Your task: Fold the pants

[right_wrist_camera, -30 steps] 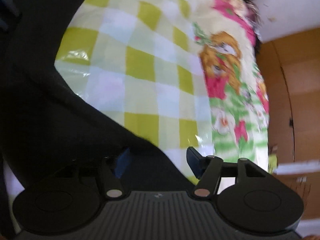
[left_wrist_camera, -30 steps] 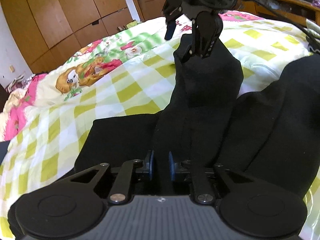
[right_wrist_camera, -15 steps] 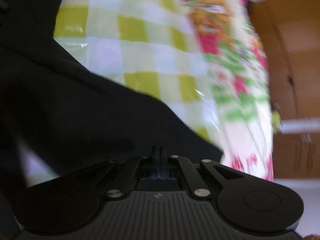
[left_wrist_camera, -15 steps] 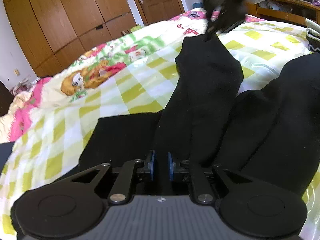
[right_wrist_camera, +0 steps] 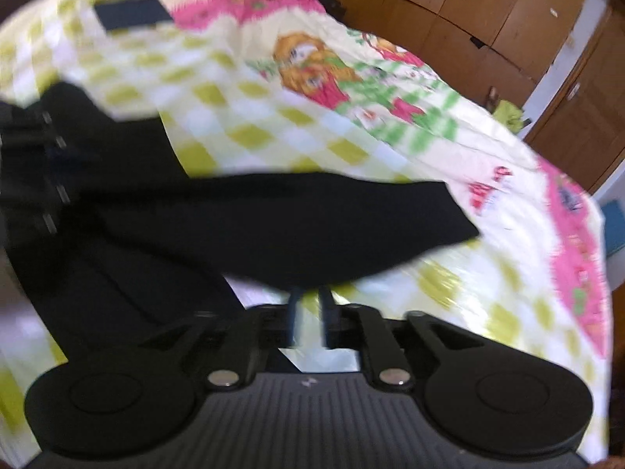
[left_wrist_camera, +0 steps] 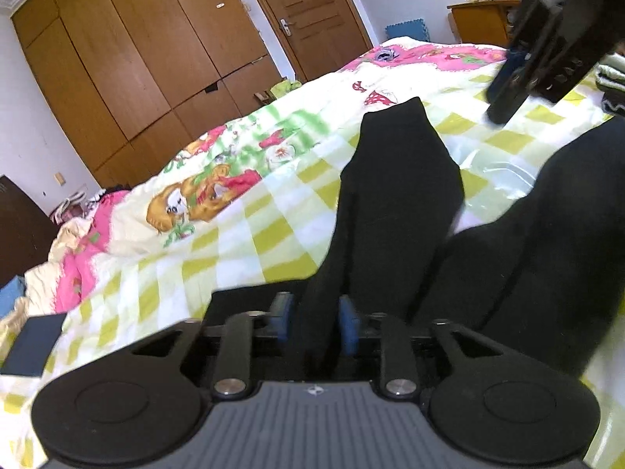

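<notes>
Black, soft pants (left_wrist_camera: 398, 179) lie limp on the checked bed (left_wrist_camera: 242, 230), fabric between the opening left tool (left_wrist_camera: 314, 322); right tool (right_wrist_camera: 310, 312) opens empty; grip hems.

A home bedroom: a bed under a checked cartoon-print quilt (left_wrist_camera: 242, 211), a wall of wooden wardrobes (left_wrist_camera: 129, 58) beside a wooden door (left_wrist_camera: 312, 11) (clutter sits on a small wooden stand (left_wrist_camera: 480, 19)).

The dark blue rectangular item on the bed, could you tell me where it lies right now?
In the left wrist view the dark blue rectangular item lies flat at the far left edge on the checked bedspread, left of the black pants.
</notes>
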